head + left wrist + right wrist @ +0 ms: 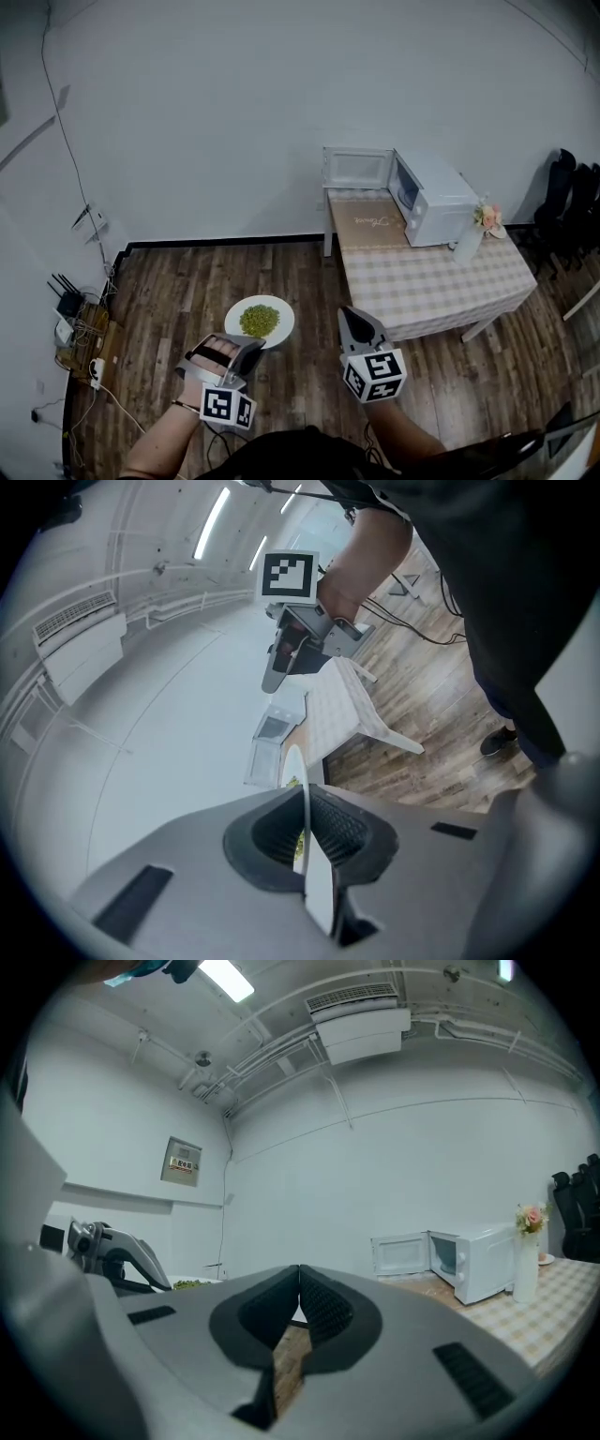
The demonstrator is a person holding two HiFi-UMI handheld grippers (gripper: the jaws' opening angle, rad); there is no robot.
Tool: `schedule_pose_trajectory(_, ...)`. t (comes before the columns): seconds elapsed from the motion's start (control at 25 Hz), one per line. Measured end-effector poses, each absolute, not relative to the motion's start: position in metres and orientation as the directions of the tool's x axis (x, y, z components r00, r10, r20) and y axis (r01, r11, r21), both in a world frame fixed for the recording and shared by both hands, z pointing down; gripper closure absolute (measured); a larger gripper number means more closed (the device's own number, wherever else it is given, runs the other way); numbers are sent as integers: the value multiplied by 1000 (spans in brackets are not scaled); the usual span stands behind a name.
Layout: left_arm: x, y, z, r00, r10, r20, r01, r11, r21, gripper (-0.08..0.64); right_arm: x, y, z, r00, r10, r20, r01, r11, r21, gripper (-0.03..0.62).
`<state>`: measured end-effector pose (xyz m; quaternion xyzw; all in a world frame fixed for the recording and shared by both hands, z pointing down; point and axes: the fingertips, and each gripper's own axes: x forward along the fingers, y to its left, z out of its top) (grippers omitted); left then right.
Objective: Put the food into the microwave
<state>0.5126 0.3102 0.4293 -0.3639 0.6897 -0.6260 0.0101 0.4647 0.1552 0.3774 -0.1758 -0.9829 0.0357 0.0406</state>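
Observation:
A white plate (260, 322) of green food is held in the air over the wooden floor, and my left gripper (249, 346) is shut on its near rim. In the left gripper view the plate (306, 855) shows edge-on, clamped between the jaws. My right gripper (350, 316) hangs to the plate's right, shut with nothing in it; its pads meet in the right gripper view (299, 1277). The white microwave (434, 199) stands on the table's far end with its door (357, 170) swung open to the left. It also shows at the right of the right gripper view (476, 1260).
The table (441, 272) has a checked cloth, and a white vase with flowers (476, 232) stands beside the microwave. Dark chairs (572, 202) stand at the far right. A router and cables (77, 328) lie on the floor by the left wall.

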Motion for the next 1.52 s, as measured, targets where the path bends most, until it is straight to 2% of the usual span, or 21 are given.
schedule_pose_trajectory(0.36, 484, 285, 432, -754, -476, 452, -513, -1, -858, 540, 437, 133, 381, -922, 382, 69, 375, 922, -93, 583)
schedule_pose_trajectory(0.84, 443, 273, 434, -719, -537, 441, -507, -28, -861, 540, 398, 136, 401, -925, 365, 104, 352, 928, -127, 583)
schedule_pose_trajectory(1.16, 383, 280, 430, -702, -570, 427, -486, -55, -872, 540, 341, 151, 394, -929, 357, 93, 345, 930, -126, 583)
schedule_pose_trajectory(1.52, 326, 303, 434, -678, -593, 435, -494, -71, -867, 540, 279, 168, 403, -940, 313, 134, 298, 947, -120, 583)
